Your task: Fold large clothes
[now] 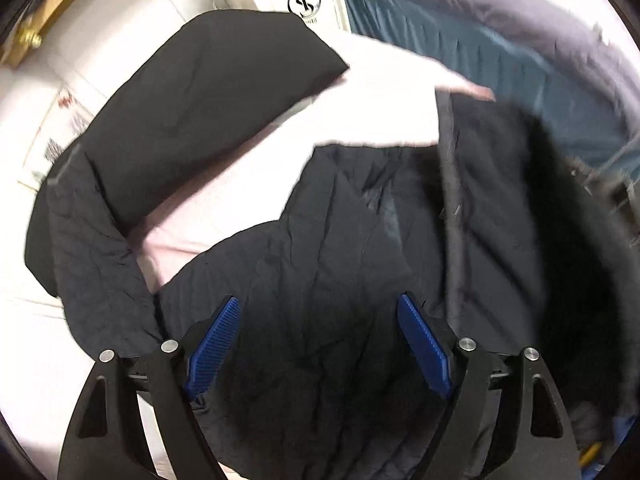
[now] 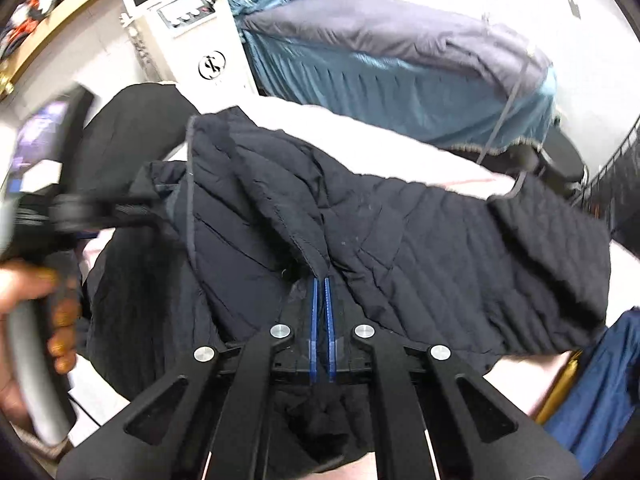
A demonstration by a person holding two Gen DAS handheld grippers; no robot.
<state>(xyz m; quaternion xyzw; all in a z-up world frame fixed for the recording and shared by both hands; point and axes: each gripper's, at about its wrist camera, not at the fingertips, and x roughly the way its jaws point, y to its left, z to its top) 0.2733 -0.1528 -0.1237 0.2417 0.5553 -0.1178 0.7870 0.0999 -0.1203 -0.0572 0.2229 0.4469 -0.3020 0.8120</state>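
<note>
A dark navy quilted jacket [image 1: 320, 260] lies crumpled on a pale pink surface [image 1: 384, 92]. My left gripper [image 1: 320, 304] hovers over its body, jaws wide open, blue pads [image 1: 212, 348] apart with nothing between them. In the right wrist view the same jacket [image 2: 400, 240] is spread across the surface. My right gripper [image 2: 321, 280] is shut on a fold of the jacket's edge, the blue pads pressed almost together on the fabric. The left gripper's handle and the hand holding it [image 2: 44, 280] show blurred at the left.
A black folded garment [image 1: 208, 108] lies beyond the jacket. A bed with a grey quilt and a teal skirt [image 2: 400, 64] stands behind. A white appliance [image 2: 192, 28] is at the back left. A blue cloth [image 2: 600, 400] is at the lower right.
</note>
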